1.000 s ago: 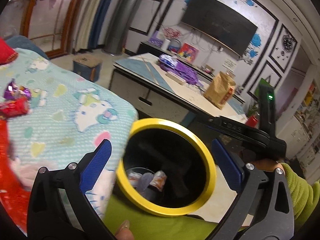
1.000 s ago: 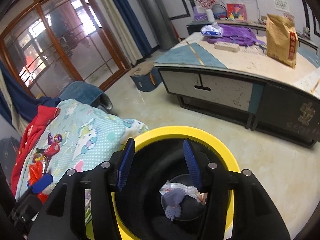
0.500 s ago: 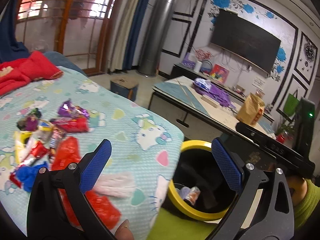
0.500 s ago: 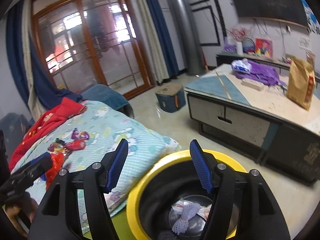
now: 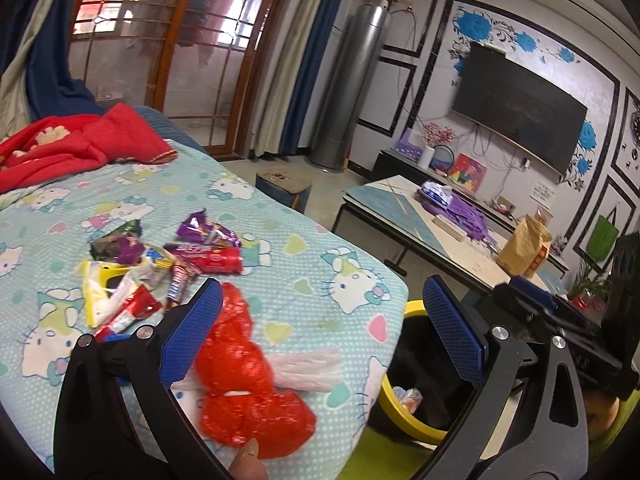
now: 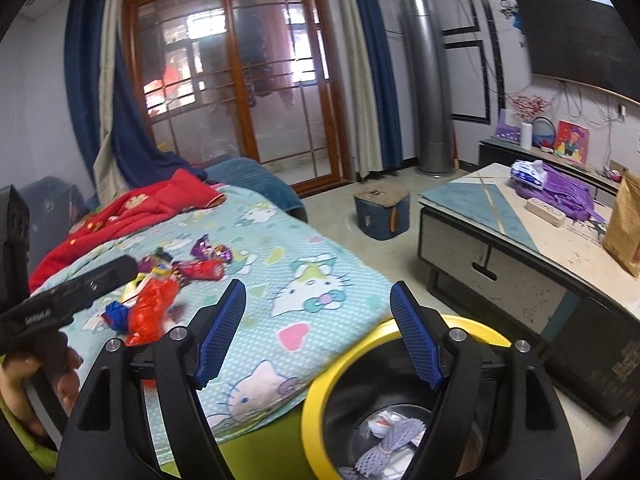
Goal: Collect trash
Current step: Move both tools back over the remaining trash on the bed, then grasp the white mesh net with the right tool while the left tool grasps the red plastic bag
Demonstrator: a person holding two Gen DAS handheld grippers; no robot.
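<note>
trash lies scattered on the cartoon-print blanket (image 5: 304,280). left wrist view: the left gripper (image 5: 320,332) has its jaws wide apart with nothing clamped; a crumpled red plastic bag (image 5: 244,376) sits near, just beside its left finger, with a pink-white strip (image 5: 308,364) against it. farther left is a heap of candy wrappers (image 5: 160,264). the yellow-rimmed bin (image 5: 404,416) stands at the blanket's right edge.

right wrist view: the right gripper (image 6: 320,332) is opening, empty, over the blanket edge and the bin, where some trash (image 6: 388,436) already lies.

everything looks light, soft and crinkly, probably slippery; pinching the bag at its bunched middle seems safest.
</note>
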